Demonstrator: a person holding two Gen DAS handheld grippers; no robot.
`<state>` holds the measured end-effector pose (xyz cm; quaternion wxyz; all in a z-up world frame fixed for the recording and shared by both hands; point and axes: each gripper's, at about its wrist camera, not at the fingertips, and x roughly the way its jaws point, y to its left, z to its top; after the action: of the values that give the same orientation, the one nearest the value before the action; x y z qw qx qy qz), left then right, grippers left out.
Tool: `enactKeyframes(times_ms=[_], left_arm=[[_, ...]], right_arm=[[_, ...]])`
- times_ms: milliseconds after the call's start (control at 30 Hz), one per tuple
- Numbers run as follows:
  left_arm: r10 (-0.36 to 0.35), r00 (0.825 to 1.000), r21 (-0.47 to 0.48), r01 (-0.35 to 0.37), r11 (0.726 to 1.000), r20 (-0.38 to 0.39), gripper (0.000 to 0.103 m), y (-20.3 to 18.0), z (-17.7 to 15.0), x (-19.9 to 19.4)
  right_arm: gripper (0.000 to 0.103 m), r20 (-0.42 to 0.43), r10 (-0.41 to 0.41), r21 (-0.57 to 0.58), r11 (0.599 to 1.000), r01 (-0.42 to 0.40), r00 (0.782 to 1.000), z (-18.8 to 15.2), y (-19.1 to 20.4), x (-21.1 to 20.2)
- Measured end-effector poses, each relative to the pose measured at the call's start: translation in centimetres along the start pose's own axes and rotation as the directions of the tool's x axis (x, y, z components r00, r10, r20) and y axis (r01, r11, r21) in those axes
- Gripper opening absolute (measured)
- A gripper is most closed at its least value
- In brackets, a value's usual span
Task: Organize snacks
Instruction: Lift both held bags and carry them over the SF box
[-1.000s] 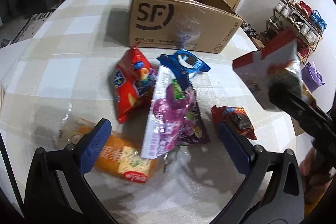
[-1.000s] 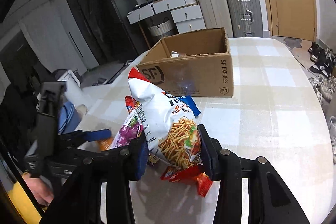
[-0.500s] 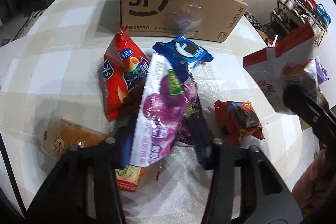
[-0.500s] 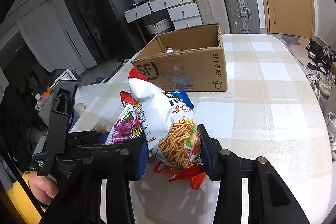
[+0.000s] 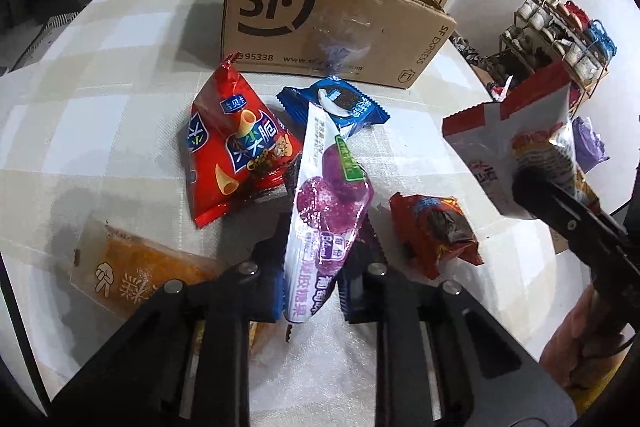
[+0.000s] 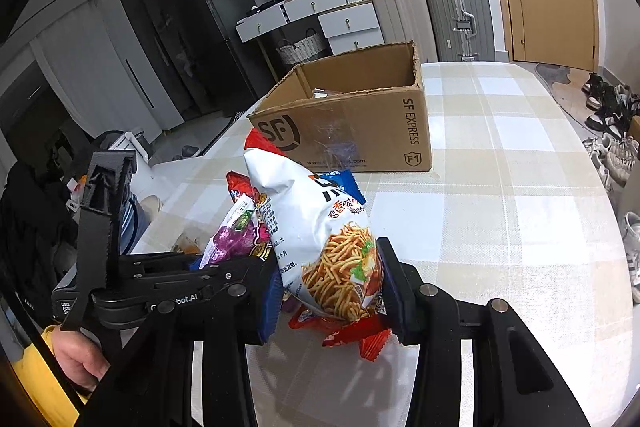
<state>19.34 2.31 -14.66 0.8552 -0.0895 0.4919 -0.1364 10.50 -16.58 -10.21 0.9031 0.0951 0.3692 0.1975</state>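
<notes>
My left gripper (image 5: 312,283) is shut on a purple-and-white grape candy bag (image 5: 326,211) and holds it upright just above the table. My right gripper (image 6: 330,291) is shut on a white bag of fried noodle sticks (image 6: 320,239), held above the table; this bag also shows at the right of the left wrist view (image 5: 520,147). An open SF cardboard box (image 5: 332,23) stands at the back of the table (image 5: 100,107). A red chip bag (image 5: 232,151), a blue cookie pack (image 5: 340,105), a small red-orange pack (image 5: 436,231) and an orange pack (image 5: 140,275) lie on the table.
The table has a pale checked cloth (image 6: 500,207). Suitcases (image 6: 456,11), white drawers (image 6: 320,15) and a dark fridge (image 6: 192,39) stand behind it. A shoe rack (image 5: 560,23) is at the right, and shoes (image 6: 612,131) lie on the floor.
My left gripper has closed on the grape candy bag and lifted it upright. The right gripper has kept its hold on the noodle bag and hardly moved.
</notes>
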Motion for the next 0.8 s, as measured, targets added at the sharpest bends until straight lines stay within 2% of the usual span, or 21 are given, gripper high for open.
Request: enactKeyframes(times_ms=[333, 567, 700, 800], left_arm=[[-0.073, 0.996, -0.005, 0.074, 0.997, 0.052, 0.016, 0.2, -0.4, -2.5], [-0.133, 0.985, -0.047, 0.139, 0.989, 0.108, 0.016, 1.7, -0.6, -5.6], [-0.136, 0.979, -0.053, 0.145, 0.988, 0.149, 0.016, 2.0, -1.0, -7.5], [-0.088, 0.977, -0.044, 0.098, 0.994, 0.193, 0.016, 1.8, -1.9, -9.4]], right_arm=[[0.043, 0.001, 0.01, 0.012, 1.0, -0.01, 1.0, -0.1, -0.1, 0.0], [0.043, 0.012, 0.022, -0.005, 1.0, -0.022, 1.0, -0.2, 0.7, -0.1], [0.043, 0.009, 0.025, -0.018, 1.0, -0.025, 1.0, -0.4, 1.4, -0.1], [0.043, 0.007, 0.028, -0.019, 0.999, -0.027, 1.0, -0.7, 1.7, -0.1]])
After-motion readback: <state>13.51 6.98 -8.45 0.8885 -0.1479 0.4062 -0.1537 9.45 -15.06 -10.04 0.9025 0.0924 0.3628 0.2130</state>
